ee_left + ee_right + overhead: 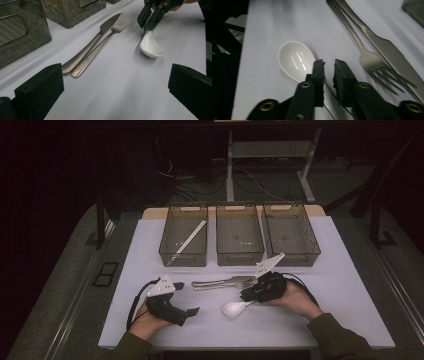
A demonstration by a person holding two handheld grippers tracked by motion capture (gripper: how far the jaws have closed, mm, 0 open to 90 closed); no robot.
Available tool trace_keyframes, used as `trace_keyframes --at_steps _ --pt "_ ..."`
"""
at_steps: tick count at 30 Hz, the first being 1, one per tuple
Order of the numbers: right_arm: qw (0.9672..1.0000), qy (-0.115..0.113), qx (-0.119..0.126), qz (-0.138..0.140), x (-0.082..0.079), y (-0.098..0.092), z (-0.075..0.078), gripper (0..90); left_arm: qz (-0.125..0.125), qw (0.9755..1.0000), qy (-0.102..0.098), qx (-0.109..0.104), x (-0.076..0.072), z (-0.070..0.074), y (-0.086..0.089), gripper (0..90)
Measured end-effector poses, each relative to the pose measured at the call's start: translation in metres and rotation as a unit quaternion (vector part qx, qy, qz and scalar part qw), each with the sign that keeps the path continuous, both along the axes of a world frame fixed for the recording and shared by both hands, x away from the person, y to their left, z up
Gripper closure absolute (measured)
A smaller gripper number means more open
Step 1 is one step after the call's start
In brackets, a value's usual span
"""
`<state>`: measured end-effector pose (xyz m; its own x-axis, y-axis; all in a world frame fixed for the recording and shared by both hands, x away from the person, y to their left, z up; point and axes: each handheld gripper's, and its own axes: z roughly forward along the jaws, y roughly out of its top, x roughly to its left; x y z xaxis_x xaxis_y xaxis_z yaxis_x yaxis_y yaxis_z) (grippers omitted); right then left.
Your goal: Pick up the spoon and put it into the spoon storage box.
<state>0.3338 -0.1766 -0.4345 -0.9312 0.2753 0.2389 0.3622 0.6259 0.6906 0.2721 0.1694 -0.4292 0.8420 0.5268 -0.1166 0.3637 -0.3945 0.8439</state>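
Note:
A white ceramic spoon [234, 308] [151, 47] [295, 60] lies on the white table, bowl toward the person. My right gripper [248, 298] [146, 26] [329, 63] reaches down at the spoon's handle. Its jaws stand nearly together with the thin handle pinched between them. My left gripper [186, 298] [116, 72] rests low on the table to the left of the spoon. It is open wide, with bare table between its jaws. A steel fork [235, 283] [100, 50] [372, 60] and knife [220, 281] [92, 45] [387, 50] lie side by side just beyond the spoon.
Three smoky clear bins stand in a row at the back: left [182, 257], middle [240, 259], right [295, 260]. A pair of pale chopsticks [190, 237] lies in the left bin. The table's front edge runs close under both forearms.

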Motion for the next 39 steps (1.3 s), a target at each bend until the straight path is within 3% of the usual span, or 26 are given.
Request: trace_keyframes --at_steps 4,8,12,16,19,22,39 --pt "0.9997 -0.013 -0.018 -0.002 0.004 -0.002 -0.004 88.9 -0.001 1.0000 -0.001 0.001 0.000 0.000 -0.001 0.0" --pt "0.9993 -0.013 -0.034 -0.002 0.004 -0.003 -0.007 89.3 -0.003 1.0000 0.000 0.002 0.000 0.000 0.000 0.0" --pt "0.9995 -0.005 -0.032 -0.003 0.003 -0.004 -0.005 89.4 -0.003 1.0000 -0.001 0.002 0.000 0.000 0.000 0.0" --pt "0.9991 -0.016 -0.038 -0.004 0.004 -0.006 -0.005 89.4 -0.002 1.0000 0.001 0.002 0.000 0.000 0.000 0.0" --pt "0.9992 -0.004 -0.038 -0.005 0.004 -0.008 -0.006 89.4 -0.004 1.0000 0.001 0.001 -0.001 0.000 -0.001 0.0" --pt "0.9982 -0.013 -0.059 -0.005 0.004 -0.010 -0.009 89.4 -0.004 1.0000 0.003 0.003 0.000 -0.001 0.000 0.0" --pt "0.9976 0.012 -0.066 0.019 -0.010 -0.022 -0.009 89.4 -0.005 1.0000 0.002 0.001 -0.001 0.000 -0.001 0.0"
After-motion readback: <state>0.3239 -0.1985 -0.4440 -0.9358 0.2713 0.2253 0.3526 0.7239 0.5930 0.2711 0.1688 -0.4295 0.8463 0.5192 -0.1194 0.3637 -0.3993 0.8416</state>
